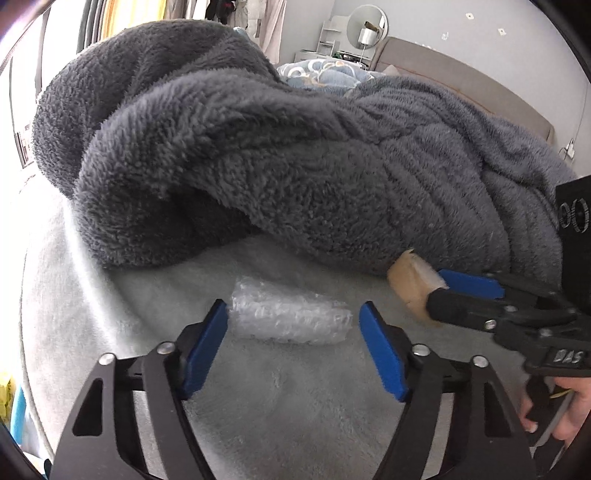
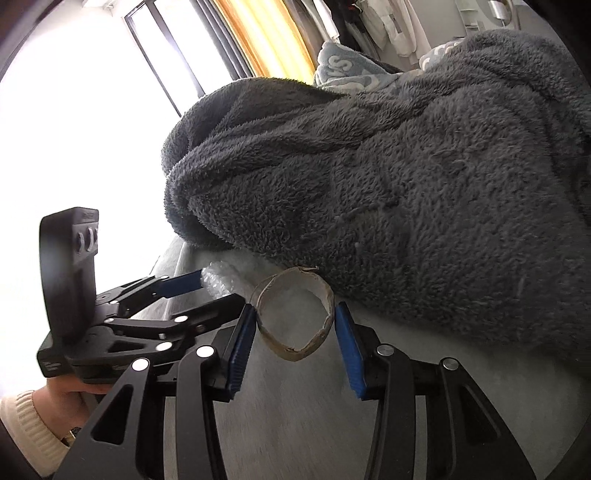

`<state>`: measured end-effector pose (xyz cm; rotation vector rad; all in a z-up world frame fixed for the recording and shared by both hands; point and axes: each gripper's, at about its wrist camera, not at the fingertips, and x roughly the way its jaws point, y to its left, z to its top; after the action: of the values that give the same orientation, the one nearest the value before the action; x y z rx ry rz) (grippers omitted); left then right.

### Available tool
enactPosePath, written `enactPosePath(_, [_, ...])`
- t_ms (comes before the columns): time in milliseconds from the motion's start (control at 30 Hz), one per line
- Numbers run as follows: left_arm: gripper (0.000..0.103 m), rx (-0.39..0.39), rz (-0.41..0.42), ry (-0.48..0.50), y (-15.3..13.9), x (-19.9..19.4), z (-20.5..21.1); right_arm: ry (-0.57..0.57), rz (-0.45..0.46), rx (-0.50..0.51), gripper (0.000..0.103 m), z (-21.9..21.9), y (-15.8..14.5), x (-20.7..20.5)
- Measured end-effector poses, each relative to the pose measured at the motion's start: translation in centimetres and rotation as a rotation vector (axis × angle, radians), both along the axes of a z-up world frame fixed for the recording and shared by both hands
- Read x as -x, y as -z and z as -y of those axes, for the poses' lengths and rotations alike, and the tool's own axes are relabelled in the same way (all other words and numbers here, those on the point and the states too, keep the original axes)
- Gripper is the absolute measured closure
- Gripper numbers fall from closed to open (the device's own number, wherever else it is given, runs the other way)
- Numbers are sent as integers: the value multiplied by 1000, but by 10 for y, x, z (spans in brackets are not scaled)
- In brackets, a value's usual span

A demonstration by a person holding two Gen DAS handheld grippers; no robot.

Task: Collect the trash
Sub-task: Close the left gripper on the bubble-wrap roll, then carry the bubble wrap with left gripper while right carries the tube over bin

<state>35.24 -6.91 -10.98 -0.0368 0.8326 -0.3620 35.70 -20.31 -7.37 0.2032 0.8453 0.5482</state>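
Pale bed surface [image 1: 295,387] below a heaped grey blanket [image 1: 258,166]: right gripper [image 2: 295,328] jaws pinch a squashed cardboard ring [image 2: 295,317], while left gripper [image 1: 291,332] jaws stand wide, straddling crumpled bubble wrap [image 1: 288,317] for the next pickup.

Rumpled dark grey fleece blanket [image 1: 258,166] on a pale plush bedcover [image 1: 295,398], round mirror [image 1: 367,27] beyond.

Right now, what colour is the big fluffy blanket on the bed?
The blanket is dark grey, a plain fleece with no print. It shows best in the left wrist view.
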Motion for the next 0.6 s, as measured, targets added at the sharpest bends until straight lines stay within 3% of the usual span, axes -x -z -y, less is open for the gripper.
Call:
enactPosePath(333, [39,-26,35,-9,-4,0,6,14,10,11,58,7,-15,18])
enactPosePath(600, [39,-23,78,-60,-20,25,-11,21,17,27,58,-1,-29,43])
